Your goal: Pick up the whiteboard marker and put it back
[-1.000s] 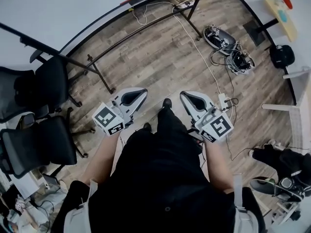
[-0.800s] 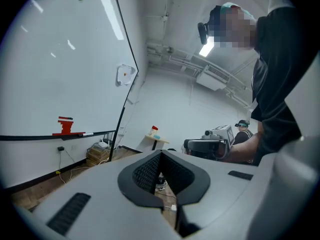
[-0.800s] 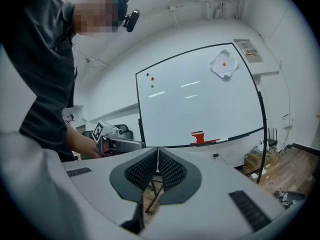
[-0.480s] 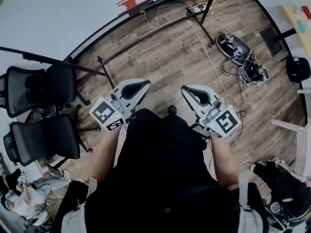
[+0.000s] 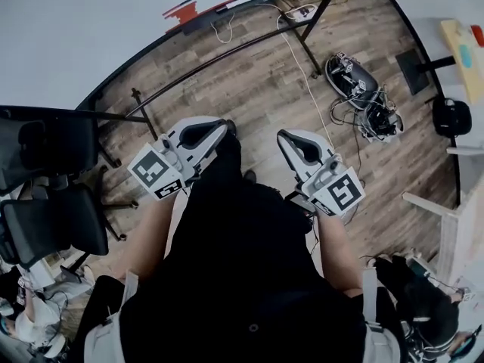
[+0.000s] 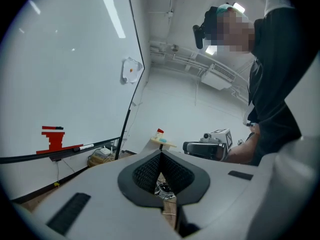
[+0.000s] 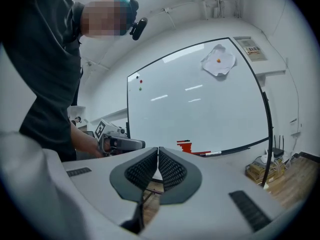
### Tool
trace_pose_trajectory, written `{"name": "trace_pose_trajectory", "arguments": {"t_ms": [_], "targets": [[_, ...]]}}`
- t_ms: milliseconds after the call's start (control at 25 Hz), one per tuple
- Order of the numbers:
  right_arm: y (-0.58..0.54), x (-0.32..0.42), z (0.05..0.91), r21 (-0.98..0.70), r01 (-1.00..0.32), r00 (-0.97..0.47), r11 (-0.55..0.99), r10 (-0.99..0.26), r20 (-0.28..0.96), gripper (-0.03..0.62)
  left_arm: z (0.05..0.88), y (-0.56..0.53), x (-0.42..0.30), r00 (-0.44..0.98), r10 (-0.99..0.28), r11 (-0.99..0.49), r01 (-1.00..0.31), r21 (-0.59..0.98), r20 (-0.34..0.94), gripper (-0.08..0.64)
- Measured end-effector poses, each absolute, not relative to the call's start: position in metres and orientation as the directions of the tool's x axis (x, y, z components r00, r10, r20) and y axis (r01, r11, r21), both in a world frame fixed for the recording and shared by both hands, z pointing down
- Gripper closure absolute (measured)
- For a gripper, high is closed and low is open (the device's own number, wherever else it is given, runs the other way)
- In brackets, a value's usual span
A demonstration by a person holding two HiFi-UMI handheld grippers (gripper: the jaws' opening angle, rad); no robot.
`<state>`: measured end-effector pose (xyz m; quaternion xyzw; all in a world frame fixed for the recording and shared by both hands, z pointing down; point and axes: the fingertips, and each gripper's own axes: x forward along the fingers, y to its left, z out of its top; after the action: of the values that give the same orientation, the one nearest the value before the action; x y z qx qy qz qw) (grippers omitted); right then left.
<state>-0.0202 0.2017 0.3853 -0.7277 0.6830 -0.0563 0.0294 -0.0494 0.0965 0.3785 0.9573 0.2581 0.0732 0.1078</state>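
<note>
The whiteboard marker (image 5: 240, 1), white with a dark cap, lies on the tray along the whiteboard's (image 5: 83, 29) lower edge, beside red blocks (image 5: 181, 10). It also shows in the left gripper view as the marker (image 6: 85, 147) and in the right gripper view as the marker (image 7: 212, 153). My left gripper (image 5: 224, 125) and right gripper (image 5: 281, 135) are held side by side in front of my body, pointing level toward the board, well short of the tray. Both are shut and empty: left gripper (image 6: 161, 153), right gripper (image 7: 158, 149).
Black office chairs (image 5: 53, 218) stand at the left. The board's black stand bars (image 5: 227, 51) run across the wooden floor. Tangled cables and devices (image 5: 355, 82) lie at the right, with a power strip (image 5: 302, 10) near the board. A cardboard box (image 7: 265, 170) sits by the stand.
Both grippers have travelled forward with me toward the whiteboard. The chairs have slid further to the left edge of the head view. Both stay shut and empty.
</note>
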Motion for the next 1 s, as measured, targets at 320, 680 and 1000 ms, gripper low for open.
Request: {"name": "trace_pose_trajectory", "arguments": {"t_ms": [320,680,1000], "targets": [[0.121,0.069,0.385,-0.117,-0.989,0.073,-0.087,-0.991,0.115,0.572,0.371,0.016,0.036,0.846,0.532,-0.802,0.514,0.304,-0.027,0.549],[0.026,0.126,0.375,-0.076,-0.995,0.046,-0.057,-0.989,0.144,0.572,0.377,-0.047,0.097,0.826,0.564,-0.789,0.540,0.294,-0.002,0.549],[-0.010,0.163,0.380,-0.039,-0.998,-0.050,0.044,-0.984,0.173,0.571,0.385,-0.071,0.124,0.859,0.511,-0.830,0.481,0.284,0.040,0.549]]}}
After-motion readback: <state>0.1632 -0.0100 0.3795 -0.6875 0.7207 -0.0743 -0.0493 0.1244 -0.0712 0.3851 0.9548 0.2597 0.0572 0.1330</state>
